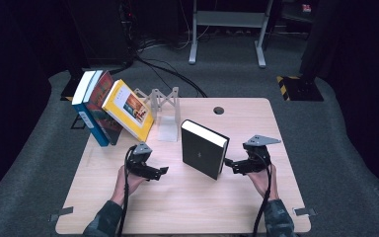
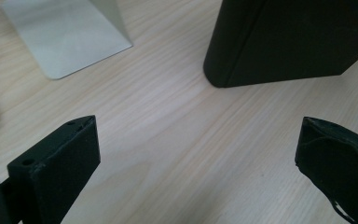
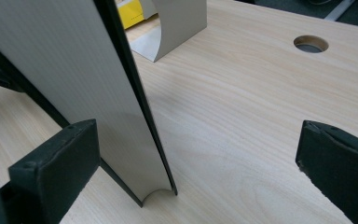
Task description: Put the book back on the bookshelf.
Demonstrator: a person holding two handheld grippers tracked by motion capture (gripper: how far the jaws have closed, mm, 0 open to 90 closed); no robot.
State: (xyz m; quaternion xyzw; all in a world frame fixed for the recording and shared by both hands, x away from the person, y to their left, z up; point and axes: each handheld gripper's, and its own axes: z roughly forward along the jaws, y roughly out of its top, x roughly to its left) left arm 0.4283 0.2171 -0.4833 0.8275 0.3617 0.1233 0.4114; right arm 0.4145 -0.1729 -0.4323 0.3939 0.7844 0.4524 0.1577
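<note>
A thick black book [image 1: 205, 148] stands upright on the wooden table [image 1: 187, 207], mid-table, its white page block facing right. My left gripper [image 1: 157, 173] is open to the left of it, a short gap away; in the left gripper view the book's black spine [image 2: 284, 42] stands ahead of the wide-apart jaws. My right gripper [image 1: 231, 165] is open close to the book's right edge. In the right gripper view the page block [image 3: 74, 79] rises just ahead of the left jaw, with nothing held.
Three books [image 1: 111, 108] lean together at the table's back left: blue, red and yellow. A grey metal bookend [image 1: 165, 111] stands beside them; its base plate [image 2: 65, 37] is seen in the left gripper view. A cable hole [image 1: 219, 110] lies at the back.
</note>
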